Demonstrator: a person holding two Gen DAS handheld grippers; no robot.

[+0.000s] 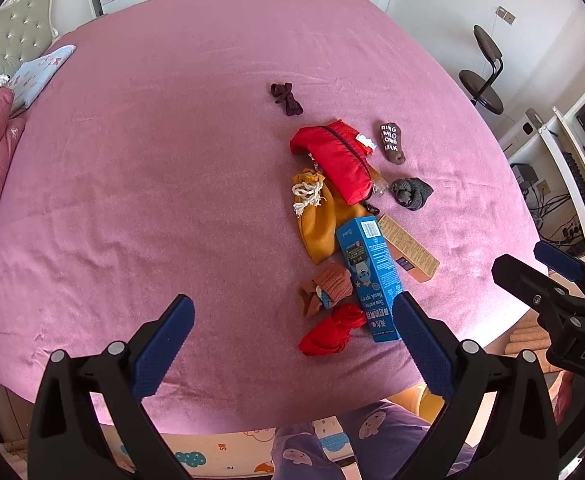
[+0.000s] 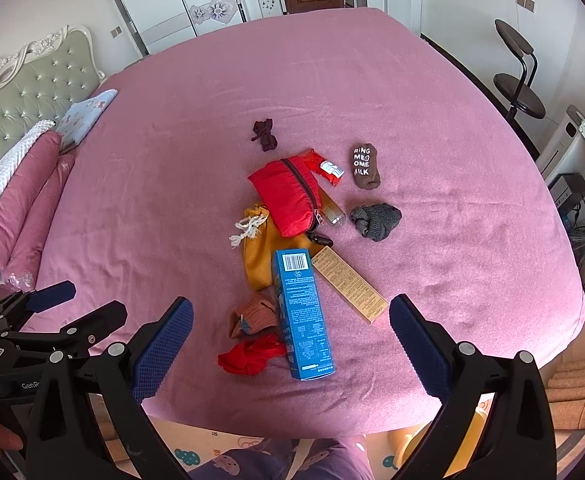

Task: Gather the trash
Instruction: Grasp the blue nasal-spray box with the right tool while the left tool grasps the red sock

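Note:
A cluster of items lies on the pink bed point(image 1: 152, 160) point(image 2: 432, 120). A blue carton point(image 1: 370, 276) point(image 2: 304, 312) lies nearest the front edge, with a tan flat box point(image 1: 410, 254) point(image 2: 348, 286) to its right. A red snack wrapper point(image 2: 328, 168) and a small clear bottle point(image 2: 334, 216) lie by the red zip pouch point(image 1: 340, 160) point(image 2: 288, 196). My left gripper point(image 1: 292, 344) hovers open over the front of the bed, left of the carton. My right gripper point(image 2: 290, 340) hangs open above the carton's near end. Both hold nothing.
Also in the pile: a mustard drawstring bag point(image 1: 318, 224) point(image 2: 258, 256), and brown point(image 2: 366, 168), grey point(image 2: 376, 220), maroon point(image 2: 264, 136), rust point(image 2: 254, 314) and red point(image 2: 252, 354) socks. Pillows point(image 2: 24, 208) and a headboard lie left. A stool point(image 2: 518, 80) and shelves stand right. A person's legs point(image 2: 276, 460) show below.

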